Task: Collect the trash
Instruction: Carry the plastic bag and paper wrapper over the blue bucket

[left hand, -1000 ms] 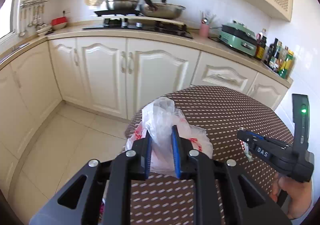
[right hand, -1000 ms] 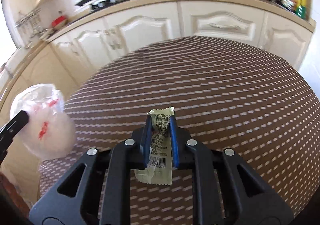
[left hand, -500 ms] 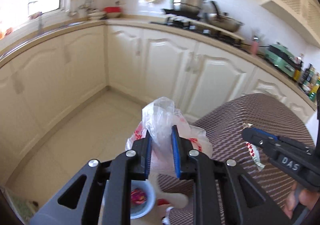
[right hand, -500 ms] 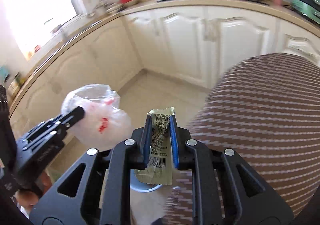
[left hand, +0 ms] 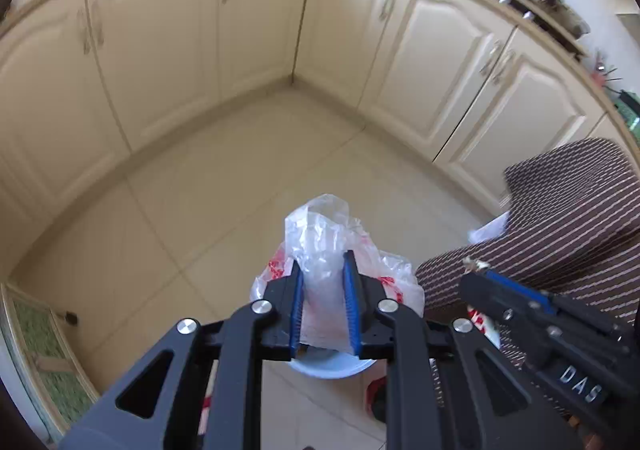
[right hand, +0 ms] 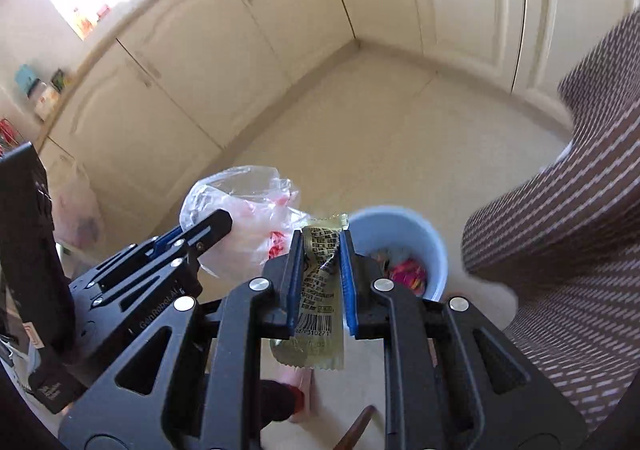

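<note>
My left gripper (left hand: 323, 304) is shut on a crumpled clear plastic bag (left hand: 320, 246) with red print, held above the floor; the bag also shows in the right wrist view (right hand: 236, 221). My right gripper (right hand: 322, 282) is shut on an olive-green snack wrapper (right hand: 318, 290) with a barcode. A light-blue trash bin (right hand: 416, 226) with colourful wrappers inside stands on the floor just beyond the right gripper's fingers. In the left wrist view the bin's rim (left hand: 332, 370) shows under the left gripper. The right gripper (left hand: 476, 278) shows at the right of the left wrist view.
The table with a brown striped cloth (left hand: 568, 217) hangs at the right, also in the right wrist view (right hand: 560, 250). Cream kitchen cabinets (left hand: 240, 29) line the corner behind a tiled floor (left hand: 200, 209). A green mat (left hand: 36, 350) lies at far left.
Both grippers swung left and down off the table toward the floor, each keeping its hold. The blue bin has come into view under them.
</note>
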`<state>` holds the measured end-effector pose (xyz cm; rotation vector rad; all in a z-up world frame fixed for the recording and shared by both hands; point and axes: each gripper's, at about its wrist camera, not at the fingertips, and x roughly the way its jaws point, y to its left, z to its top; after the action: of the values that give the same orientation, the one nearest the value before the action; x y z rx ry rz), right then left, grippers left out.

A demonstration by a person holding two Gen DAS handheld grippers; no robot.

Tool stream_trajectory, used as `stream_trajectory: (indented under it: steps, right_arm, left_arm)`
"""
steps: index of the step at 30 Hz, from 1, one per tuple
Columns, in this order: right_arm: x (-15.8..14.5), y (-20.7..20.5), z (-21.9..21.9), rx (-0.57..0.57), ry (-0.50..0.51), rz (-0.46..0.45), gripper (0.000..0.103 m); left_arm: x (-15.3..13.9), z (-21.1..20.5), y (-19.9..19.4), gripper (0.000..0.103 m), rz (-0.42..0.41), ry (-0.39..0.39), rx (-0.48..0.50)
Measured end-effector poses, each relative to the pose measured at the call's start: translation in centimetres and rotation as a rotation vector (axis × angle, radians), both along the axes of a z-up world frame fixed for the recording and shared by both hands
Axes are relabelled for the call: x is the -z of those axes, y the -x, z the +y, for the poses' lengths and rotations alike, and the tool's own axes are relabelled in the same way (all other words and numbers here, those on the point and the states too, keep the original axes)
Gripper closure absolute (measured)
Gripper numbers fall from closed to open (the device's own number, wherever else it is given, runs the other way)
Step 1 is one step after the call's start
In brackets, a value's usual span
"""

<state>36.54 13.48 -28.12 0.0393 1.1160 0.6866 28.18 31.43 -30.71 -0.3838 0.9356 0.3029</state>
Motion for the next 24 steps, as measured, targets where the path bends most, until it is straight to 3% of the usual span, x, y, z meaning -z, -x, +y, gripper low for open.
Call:
stream_trajectory:
  steps: [4, 11, 19, 24]
  right_arm:
    - [4.7, 0.3, 0.9, 0.003, 0.074, 0.045, 0.086]
    - [9.1, -1.1, 1.3, 0.067, 0.129, 0.049, 0.086]
    - [9.7, -2.1, 0.3, 0.146, 0.136, -0.016, 0.085]
    - [9.0, -2.7, -1.2, 0.182, 0.110, -0.025, 0.085]
  left_arm:
    - [4.9, 1.0, -0.1, 0.085, 0.071, 0.054, -0.021]
    - [10.3, 0.7, -2.2, 0.085, 0.205, 0.044, 0.002]
    - [10.9, -0.4, -4.0, 0.082, 0.215, 0.095, 0.032]
    - [10.9, -0.7, -4.8, 0.073, 0.197, 0.112, 0.042]
